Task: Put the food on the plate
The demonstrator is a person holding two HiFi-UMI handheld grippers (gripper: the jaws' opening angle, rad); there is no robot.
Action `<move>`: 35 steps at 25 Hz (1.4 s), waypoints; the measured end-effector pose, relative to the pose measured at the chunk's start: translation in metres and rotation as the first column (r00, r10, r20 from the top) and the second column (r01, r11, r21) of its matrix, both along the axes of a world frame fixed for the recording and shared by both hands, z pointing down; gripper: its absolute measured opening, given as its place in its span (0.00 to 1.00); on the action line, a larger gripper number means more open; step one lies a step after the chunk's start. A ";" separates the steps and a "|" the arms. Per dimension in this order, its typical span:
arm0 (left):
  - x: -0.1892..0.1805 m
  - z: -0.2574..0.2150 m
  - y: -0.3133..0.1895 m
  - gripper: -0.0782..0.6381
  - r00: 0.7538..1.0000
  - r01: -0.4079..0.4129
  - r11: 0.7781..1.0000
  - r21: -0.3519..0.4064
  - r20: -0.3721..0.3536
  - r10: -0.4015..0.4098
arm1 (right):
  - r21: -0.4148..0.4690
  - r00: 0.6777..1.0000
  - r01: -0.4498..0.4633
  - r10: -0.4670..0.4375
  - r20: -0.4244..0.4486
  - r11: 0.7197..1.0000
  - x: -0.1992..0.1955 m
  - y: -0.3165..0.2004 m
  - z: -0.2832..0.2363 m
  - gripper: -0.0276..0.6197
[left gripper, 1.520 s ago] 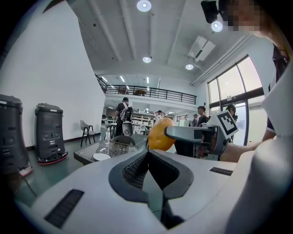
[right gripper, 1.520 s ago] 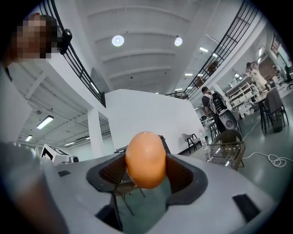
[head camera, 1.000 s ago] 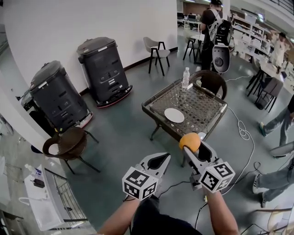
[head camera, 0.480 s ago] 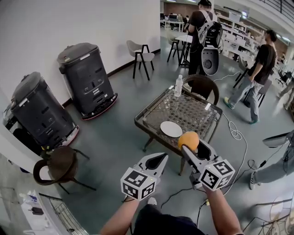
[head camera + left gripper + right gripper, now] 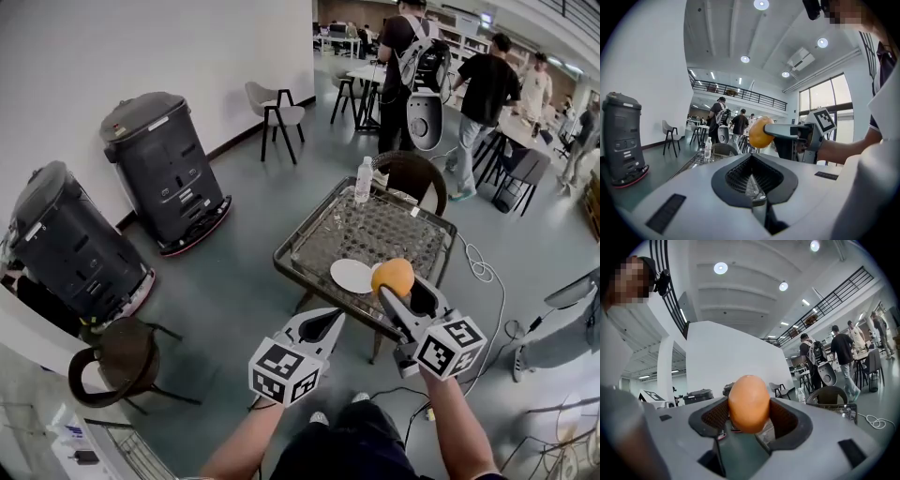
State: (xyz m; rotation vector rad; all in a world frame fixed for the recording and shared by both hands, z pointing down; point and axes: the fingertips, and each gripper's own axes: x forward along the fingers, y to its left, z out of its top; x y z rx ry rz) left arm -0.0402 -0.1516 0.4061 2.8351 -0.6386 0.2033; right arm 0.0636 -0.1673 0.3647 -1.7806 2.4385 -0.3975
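Orange food (image 5: 393, 275) clamped in right gripper (image 5: 398, 287) jaws, left gripper (image 5: 332, 320) jaws together, white plate (image 5: 349, 275) on table (image 5: 380, 225)

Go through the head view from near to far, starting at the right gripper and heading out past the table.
right gripper, shut on the orange food → white plate → water bottle → brown wicker chair → person with a backpack

A water bottle (image 5: 364, 179) stands at the table's (image 5: 398, 230) far edge, well apart from the plate (image 5: 352, 276).
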 end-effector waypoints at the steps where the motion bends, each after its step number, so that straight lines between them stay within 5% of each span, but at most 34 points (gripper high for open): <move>1: 0.001 0.002 -0.005 0.12 1.000 -0.001 1.000 0.000 0.005 0.001 | -0.003 1.000 -0.004 0.004 0.000 1.000 0.003 -0.006 0.003 0.48; 17: 0.048 0.068 -0.116 0.12 0.989 0.097 0.995 -0.015 0.115 -0.094 | -0.230 0.992 0.089 -0.107 -0.064 0.969 0.060 -0.131 0.132 0.48; 35: 0.073 0.164 -0.176 0.12 0.954 0.212 0.969 -0.123 0.240 -0.179 | -0.556 0.941 0.217 -0.324 -0.100 0.802 0.067 -0.191 0.305 0.48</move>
